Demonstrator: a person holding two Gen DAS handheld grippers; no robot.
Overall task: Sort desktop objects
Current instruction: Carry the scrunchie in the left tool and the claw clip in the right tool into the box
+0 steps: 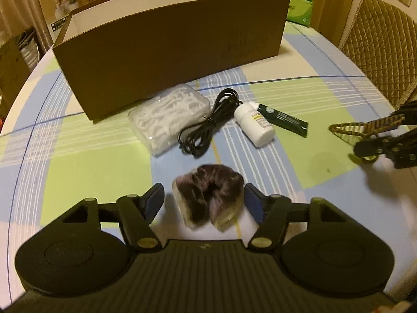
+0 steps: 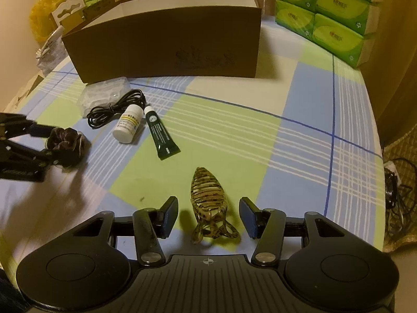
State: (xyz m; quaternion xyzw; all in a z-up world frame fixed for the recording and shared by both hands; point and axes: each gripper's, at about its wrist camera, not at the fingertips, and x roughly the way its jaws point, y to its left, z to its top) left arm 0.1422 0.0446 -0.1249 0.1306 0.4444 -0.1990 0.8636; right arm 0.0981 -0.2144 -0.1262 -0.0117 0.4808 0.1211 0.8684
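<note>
The left tool (image 1: 204,199) stands apart around a dark scrunchie (image 1: 211,195), its pads not clearly pressing; the right tool (image 2: 208,216) gapes either side of a striped hair clip (image 2: 208,200), untouched. Neither is lifted off the table (image 2: 299,135). At 12 o'clock, floss box (image 1: 169,120), cable (image 1: 208,120), bottle (image 1: 256,125) and tube (image 1: 284,120) lie before the brown box (image 1: 169,49), whose visible interior looks bare. Sorting seems barely begun.

Desk (image 2: 299,109) cloth checked green, blue and white; box (image 1: 169,44) brown; scrunchie (image 1: 211,195) dark purple; hair clip (image 2: 208,195) tortoiseshell-striped; tube (image 2: 161,137) dark green.
</note>
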